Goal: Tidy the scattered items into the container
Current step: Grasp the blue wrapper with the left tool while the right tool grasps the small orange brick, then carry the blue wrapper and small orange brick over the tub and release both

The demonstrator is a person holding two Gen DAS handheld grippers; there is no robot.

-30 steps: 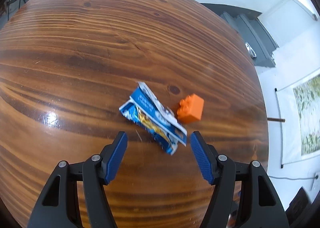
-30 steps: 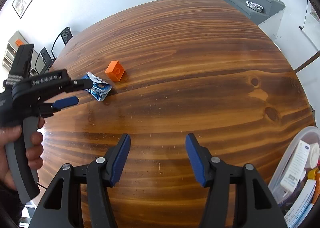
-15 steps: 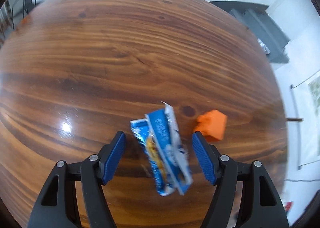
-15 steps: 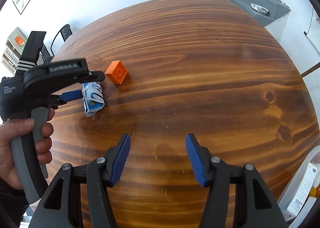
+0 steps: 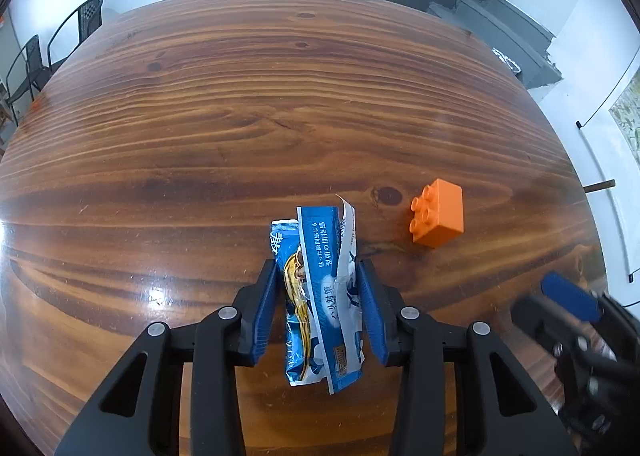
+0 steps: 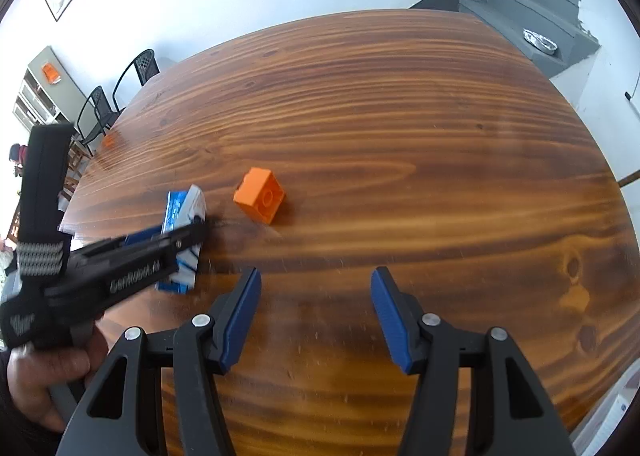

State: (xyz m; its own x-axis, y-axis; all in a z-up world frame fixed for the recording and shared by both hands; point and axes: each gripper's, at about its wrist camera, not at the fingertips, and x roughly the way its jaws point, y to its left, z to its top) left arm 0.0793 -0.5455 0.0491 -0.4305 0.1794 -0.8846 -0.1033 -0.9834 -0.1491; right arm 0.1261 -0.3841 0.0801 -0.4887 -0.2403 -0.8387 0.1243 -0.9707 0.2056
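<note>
A blue and white snack packet (image 5: 322,296) lies on the wooden table (image 5: 240,116). My left gripper (image 5: 320,306) has its jaws closed in on both sides of the packet, gripping it. The packet also shows in the right wrist view (image 6: 182,216), partly hidden behind the left gripper (image 6: 188,234). An orange toy brick (image 5: 438,213) sits on the table just right of the packet; it also shows in the right wrist view (image 6: 260,200). My right gripper (image 6: 316,316) is open and empty, above bare table nearer than the brick.
The container's clear rim (image 6: 618,408) shows only at the lower right edge of the right wrist view. Black chairs (image 6: 120,92) stand beyond the table's far left edge. Grey steps (image 6: 532,32) lie at the back right.
My left gripper moved forward over the packet and closed its jaws on it. My right gripper swung left toward the brick, so the container slid almost out of view.
</note>
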